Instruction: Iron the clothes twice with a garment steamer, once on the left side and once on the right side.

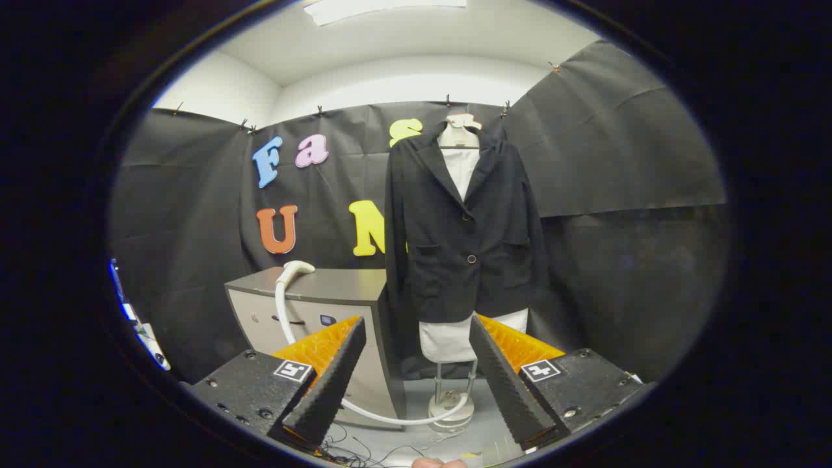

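Observation:
A black blazer (463, 231) hangs buttoned on a white dress form (448, 341) that stands on a pole with a round base (450, 413), straight ahead and well beyond my fingers. The garment steamer's white head (296, 268) rests on top of a grey cabinet (325, 292) to the blazer's left, and its white hose (390, 419) runs down the cabinet's front and curls across the floor toward the stand's base. My gripper (416, 331) is open with nothing between its fingers, and the lower part of the dress form shows in the gap.
Black cloth walls close the booth behind and on both sides. Thin black cables (364, 452) lie on the grey floor just under my fingers. A fingertip (439, 463) of a hand shows at the bottom.

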Demonstrator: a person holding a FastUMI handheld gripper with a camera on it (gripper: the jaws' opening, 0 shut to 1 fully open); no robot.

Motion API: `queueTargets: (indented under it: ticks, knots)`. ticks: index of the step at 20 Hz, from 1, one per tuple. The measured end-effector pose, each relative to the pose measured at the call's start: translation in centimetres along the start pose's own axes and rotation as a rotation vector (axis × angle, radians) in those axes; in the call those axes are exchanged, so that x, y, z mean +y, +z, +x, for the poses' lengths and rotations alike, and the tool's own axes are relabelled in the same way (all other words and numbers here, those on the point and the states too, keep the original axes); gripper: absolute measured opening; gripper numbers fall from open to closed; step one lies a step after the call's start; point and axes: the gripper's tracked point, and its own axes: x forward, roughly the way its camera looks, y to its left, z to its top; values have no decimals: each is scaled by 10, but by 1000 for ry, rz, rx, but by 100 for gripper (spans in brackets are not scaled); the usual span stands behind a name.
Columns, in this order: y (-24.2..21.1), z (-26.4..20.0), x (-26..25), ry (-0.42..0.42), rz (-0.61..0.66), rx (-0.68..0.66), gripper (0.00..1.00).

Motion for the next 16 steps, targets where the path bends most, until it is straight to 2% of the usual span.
queueTargets:
  ticks: [10, 16]
  knots:
    - [-10, 22, 21, 10, 8, 49, 100]
    - [-17, 35, 44, -17, 0, 71, 100]
